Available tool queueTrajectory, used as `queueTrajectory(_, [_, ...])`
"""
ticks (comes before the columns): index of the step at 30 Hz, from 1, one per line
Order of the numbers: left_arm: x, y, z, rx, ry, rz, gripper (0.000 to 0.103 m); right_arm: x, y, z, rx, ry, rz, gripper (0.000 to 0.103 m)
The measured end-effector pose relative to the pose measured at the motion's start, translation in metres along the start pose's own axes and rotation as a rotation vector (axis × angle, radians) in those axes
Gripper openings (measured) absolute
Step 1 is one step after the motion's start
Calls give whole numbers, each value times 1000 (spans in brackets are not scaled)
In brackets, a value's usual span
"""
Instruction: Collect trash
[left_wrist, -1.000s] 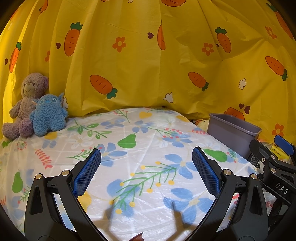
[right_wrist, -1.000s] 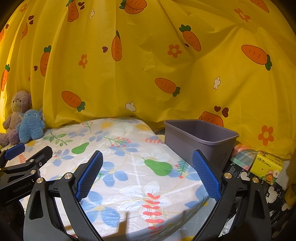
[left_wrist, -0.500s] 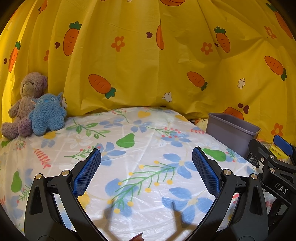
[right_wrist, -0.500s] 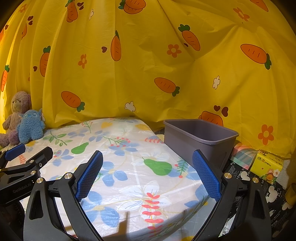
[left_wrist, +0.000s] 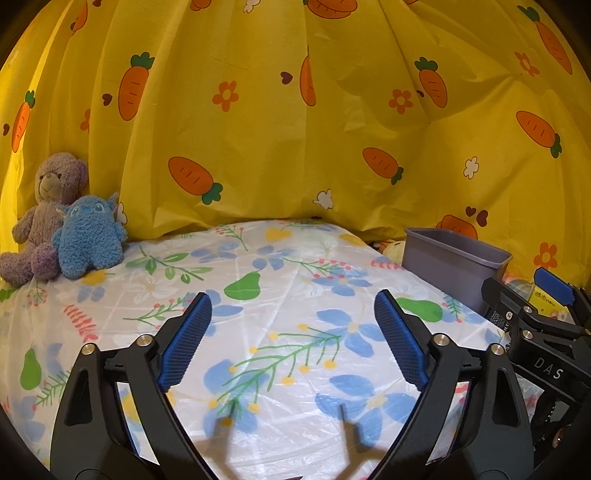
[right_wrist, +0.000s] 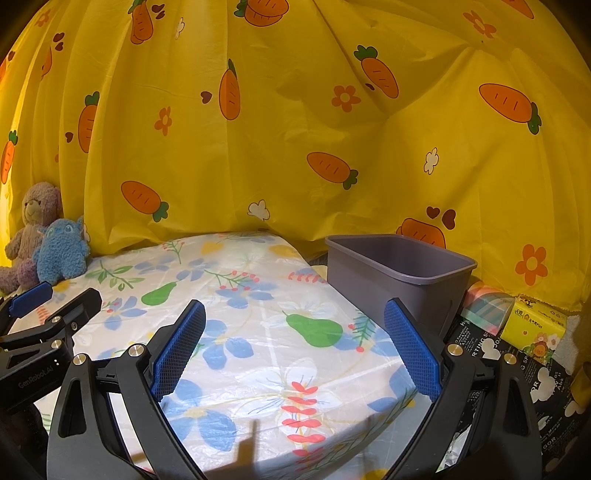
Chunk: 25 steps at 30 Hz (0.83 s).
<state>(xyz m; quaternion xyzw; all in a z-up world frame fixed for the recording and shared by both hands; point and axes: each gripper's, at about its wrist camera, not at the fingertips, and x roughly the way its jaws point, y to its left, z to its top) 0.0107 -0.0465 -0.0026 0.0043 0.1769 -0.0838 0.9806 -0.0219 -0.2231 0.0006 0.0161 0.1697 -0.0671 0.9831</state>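
Two grippers hovered over the floral cloth (left_wrist: 280, 266) that covered the table, with a yellow carrot-print curtain (left_wrist: 258, 147) hanging behind its far edge. Off the cloth's right edge stood the grey bin (right_wrist: 399, 280), upright; what it held could not be seen. No loose trash showed on the cloth. At the cloth's far left corner a purple teddy bear (left_wrist: 44, 214) sat against the curtain, a blue plush toy (left_wrist: 90, 238) touching its side. Beyond the cloth's right edge, past the bin, lay a yellow tissue pack (right_wrist: 535, 326). The left gripper (left_wrist: 291, 339) had just been closing a little, its jaws apart with nothing between them. The right gripper (right_wrist: 295, 350) had its jaws spread wide, holding nothing.
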Motion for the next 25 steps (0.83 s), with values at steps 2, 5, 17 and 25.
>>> queueTrajectory(2, [1, -2, 0, 24, 0, 16, 72, 0, -1, 1, 5, 1, -1, 93])
queueTrajectory(5, [1, -3, -1, 28, -2, 17, 71, 0, -1, 1, 3, 1, -2, 93])
queueTrajectory(17, [0, -3, 0, 28, -14, 33, 79, 0, -3, 1, 11, 3, -5, 93])
queueTrajectory(25, [0, 5, 1, 1, -20, 58, 95, 3, -5, -1, 24, 6, -12, 93])
